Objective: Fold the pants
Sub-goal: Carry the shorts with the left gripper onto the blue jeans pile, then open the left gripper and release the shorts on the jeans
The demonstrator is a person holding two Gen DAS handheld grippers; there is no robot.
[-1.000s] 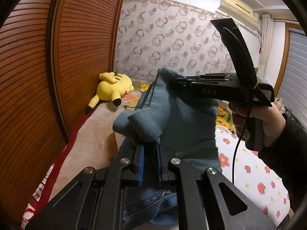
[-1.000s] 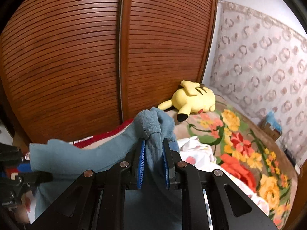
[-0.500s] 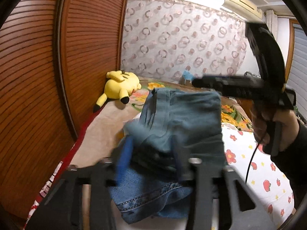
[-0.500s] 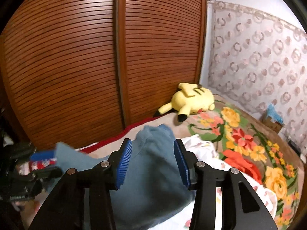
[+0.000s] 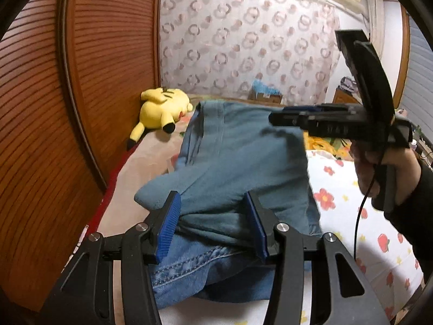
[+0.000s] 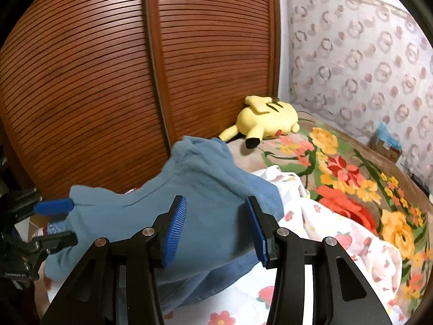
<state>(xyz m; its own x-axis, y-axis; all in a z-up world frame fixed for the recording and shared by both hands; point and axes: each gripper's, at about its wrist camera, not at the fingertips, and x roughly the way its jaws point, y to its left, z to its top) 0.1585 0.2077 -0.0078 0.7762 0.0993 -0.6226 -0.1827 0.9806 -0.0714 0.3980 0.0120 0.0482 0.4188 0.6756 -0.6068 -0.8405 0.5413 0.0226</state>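
Note:
Teal-blue pants (image 5: 238,162) lie folded on top of blue jeans (image 5: 194,270) on the bed; they also show in the right wrist view (image 6: 194,203). My left gripper (image 5: 215,226) is open, its blue pads on either side of the near edge of the pants, holding nothing. My right gripper (image 6: 215,233) is open just above the pants; it also shows from the side in the left wrist view (image 5: 319,122), hovering over the pants' right edge. My left gripper shows at the left edge of the right wrist view (image 6: 54,222), open.
A yellow plush toy (image 5: 159,113) lies at the far end of the bed by the wooden slatted wardrobe doors (image 5: 67,108). A floral blanket (image 6: 351,178) and a white strawberry-print sheet (image 5: 365,230) cover the bed. A patterned curtain (image 5: 257,54) hangs behind.
Both grippers were shut on the pants' corners a second ago; both have opened and let go. The pants have dropped flat onto the jeans.

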